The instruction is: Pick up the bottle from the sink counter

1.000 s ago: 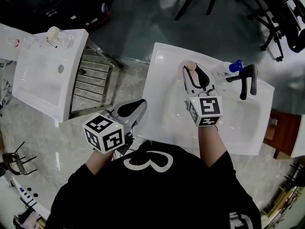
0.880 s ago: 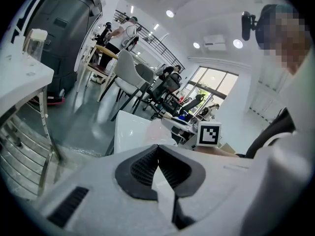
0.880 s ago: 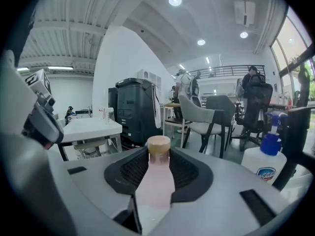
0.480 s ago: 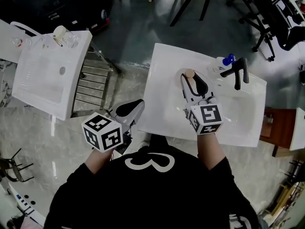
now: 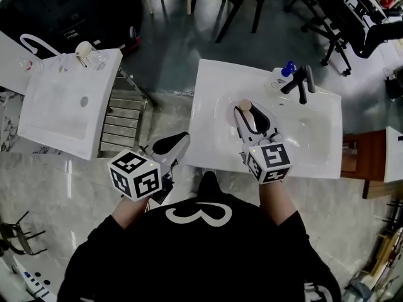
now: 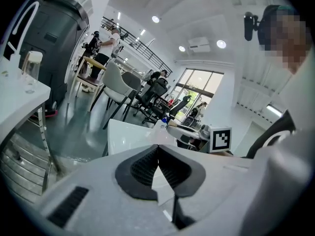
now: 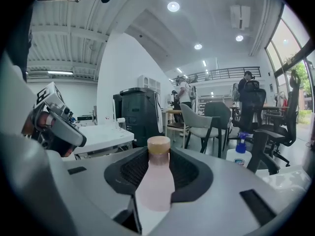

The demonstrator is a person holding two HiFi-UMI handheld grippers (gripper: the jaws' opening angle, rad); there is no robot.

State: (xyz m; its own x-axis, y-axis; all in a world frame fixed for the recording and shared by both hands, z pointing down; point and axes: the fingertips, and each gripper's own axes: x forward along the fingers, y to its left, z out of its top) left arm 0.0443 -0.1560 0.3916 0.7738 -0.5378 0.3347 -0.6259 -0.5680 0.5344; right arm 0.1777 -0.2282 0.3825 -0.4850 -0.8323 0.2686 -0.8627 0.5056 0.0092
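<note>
Gripping the bottle [image 7: 155, 181], the right gripper [image 5: 247, 111] had its jaws set wide around the pale pink body, with both dark ribbed pads against its sides. In the head view the gripper sat just right of centre, over the white sink counter [image 5: 211, 87] at the left edge of the basin. The black faucet [image 5: 300, 83] and a blue-topped pump dispenser [image 5: 281, 75] stood well apart, toward the upper right.

The left gripper [image 6: 158, 154] was held low at the left of the head view, off the counter's near edge. Its pads were pressed together with nothing between them.

By my reading the grasp was made and the step in hand was the lift. The bottle seemed clear of the counter, though no view showed its base against the surface, so I could not be certain. The next move called for a firm grip and a steady rise away from the faucet, with the left gripper staying out of the way.

The bottle's long axis ran along the line of the jaws. Its tan cap pointed away from the person, toward the top of the head view and toward the jaw tips in the right gripper view, while the base lay back toward the gripper body.
</note>
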